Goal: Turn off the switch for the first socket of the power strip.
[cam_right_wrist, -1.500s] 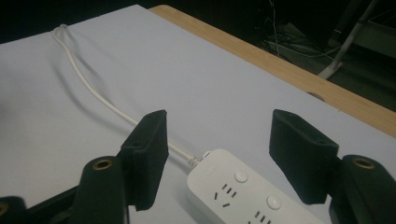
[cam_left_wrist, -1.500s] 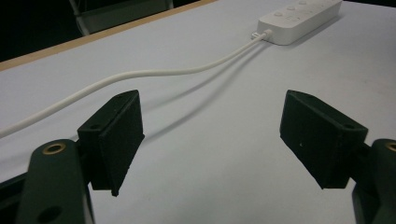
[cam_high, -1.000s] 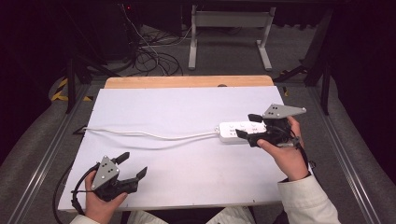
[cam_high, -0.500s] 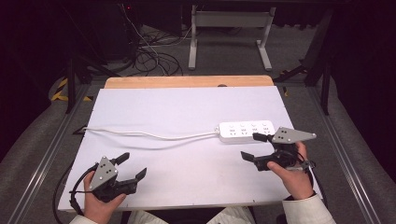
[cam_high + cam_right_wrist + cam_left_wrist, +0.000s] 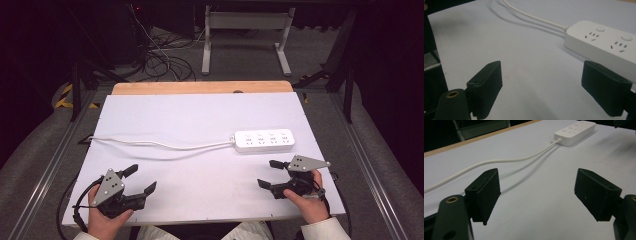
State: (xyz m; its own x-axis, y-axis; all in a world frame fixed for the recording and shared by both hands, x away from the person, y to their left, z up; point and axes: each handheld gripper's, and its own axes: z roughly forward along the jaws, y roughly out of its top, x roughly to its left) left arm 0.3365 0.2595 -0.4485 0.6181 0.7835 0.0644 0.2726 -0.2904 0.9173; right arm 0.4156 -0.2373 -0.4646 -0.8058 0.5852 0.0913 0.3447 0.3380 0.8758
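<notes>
Power strip released; right gripper withdrawn toward the person.

The power strip [image 5: 265, 140] lies flat on the right half of the bench [image 5: 200, 115], its white cord [image 5: 160, 145] trailing left to the bench edge. One second ago the right gripper [image 5: 272, 173] was at the strip; it now sits nearer the front edge, just clear of it, fingers apart and empty. The left gripper [image 5: 140, 180] remains at the front left, fingers apart, well away. Judgement: placement of the strip appears complete; no grasp is in progress.
</notes>
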